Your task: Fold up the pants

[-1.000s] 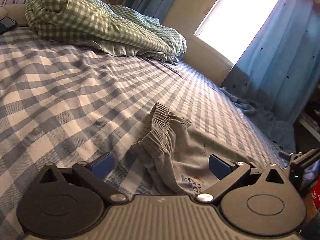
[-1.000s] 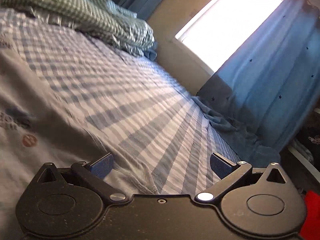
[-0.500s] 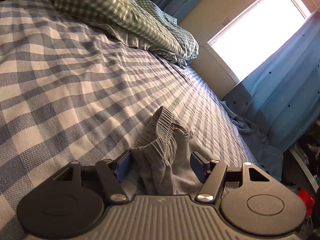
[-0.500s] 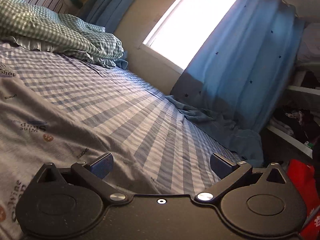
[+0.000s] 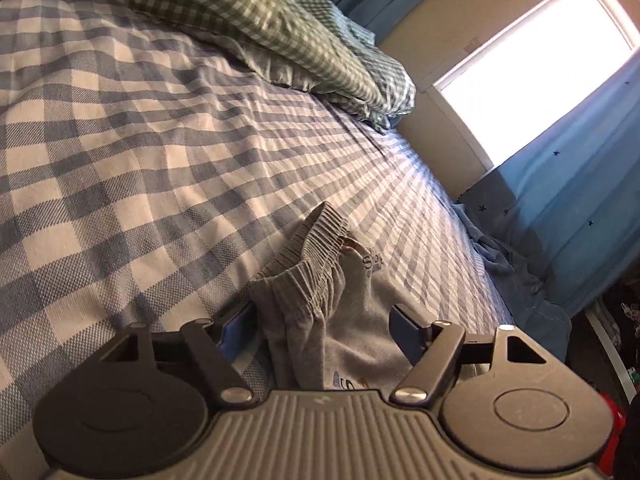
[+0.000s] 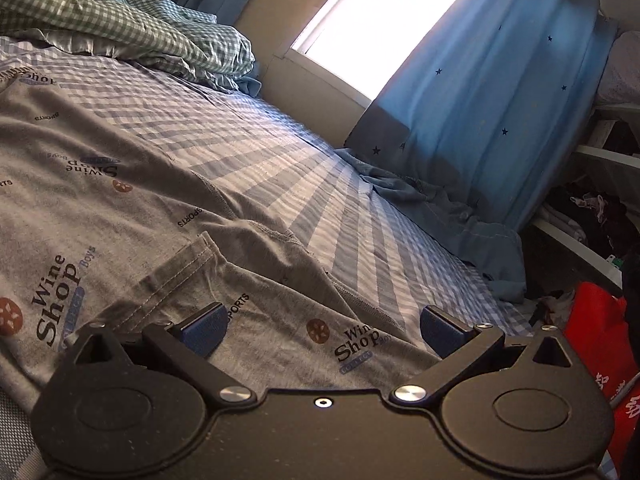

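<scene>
My left hand-held gripper is opening around the bunched waistband of the pants, low in the middle. My right hand-held gripper is wide, holding nothing. The waistband could slip free and ruin the fold.

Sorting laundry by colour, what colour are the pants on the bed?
Grey printed cotton pants, clearest in the right wrist view.

1 pants, 1 quilt, 1 curtain.
</scene>
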`<action>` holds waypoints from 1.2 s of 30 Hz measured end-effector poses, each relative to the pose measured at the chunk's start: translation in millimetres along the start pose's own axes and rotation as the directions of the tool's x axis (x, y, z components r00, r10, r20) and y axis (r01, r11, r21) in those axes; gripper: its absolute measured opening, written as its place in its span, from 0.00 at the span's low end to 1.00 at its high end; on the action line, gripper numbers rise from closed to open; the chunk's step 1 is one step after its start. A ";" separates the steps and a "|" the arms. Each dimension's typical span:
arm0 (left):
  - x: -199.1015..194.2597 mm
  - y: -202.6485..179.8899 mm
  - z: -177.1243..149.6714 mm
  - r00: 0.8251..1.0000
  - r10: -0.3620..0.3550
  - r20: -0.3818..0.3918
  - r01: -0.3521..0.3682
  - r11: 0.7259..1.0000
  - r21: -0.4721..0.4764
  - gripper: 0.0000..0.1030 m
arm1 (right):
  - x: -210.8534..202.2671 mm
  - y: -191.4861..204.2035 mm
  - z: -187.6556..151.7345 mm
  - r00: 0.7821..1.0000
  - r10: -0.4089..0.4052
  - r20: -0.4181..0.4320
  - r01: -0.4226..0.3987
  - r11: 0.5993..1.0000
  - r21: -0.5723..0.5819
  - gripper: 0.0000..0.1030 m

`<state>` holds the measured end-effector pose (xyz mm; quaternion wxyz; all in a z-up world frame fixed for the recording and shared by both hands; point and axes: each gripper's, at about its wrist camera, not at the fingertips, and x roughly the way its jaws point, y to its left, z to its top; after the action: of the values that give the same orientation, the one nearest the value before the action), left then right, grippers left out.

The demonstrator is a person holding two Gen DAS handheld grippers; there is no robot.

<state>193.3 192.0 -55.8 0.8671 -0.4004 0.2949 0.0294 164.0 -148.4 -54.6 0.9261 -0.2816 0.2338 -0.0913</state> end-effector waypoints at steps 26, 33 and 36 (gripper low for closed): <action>9.2 1.4 12.4 0.991 0.131 -0.006 -0.131 0.990 -0.052 0.16 | -32.2 -17.3 10.6 0.992 0.042 0.116 -0.057 0.990 0.127 0.99; -1.9 -34.4 15.2 0.990 0.129 0.063 -0.136 0.983 0.119 0.14 | -23.0 10.3 7.6 0.989 0.125 0.075 -0.124 0.992 -0.009 0.99; -13.9 -69.1 16.4 0.990 0.092 0.110 -0.116 0.964 0.239 0.14 | -29.5 -9.6 3.7 0.985 0.132 0.115 -0.142 0.986 0.085 0.99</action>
<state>209.7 159.5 6.7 0.9205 -0.2722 0.2744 0.0580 139.7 -145.6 -35.3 0.9537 -0.2261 0.1973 -0.0226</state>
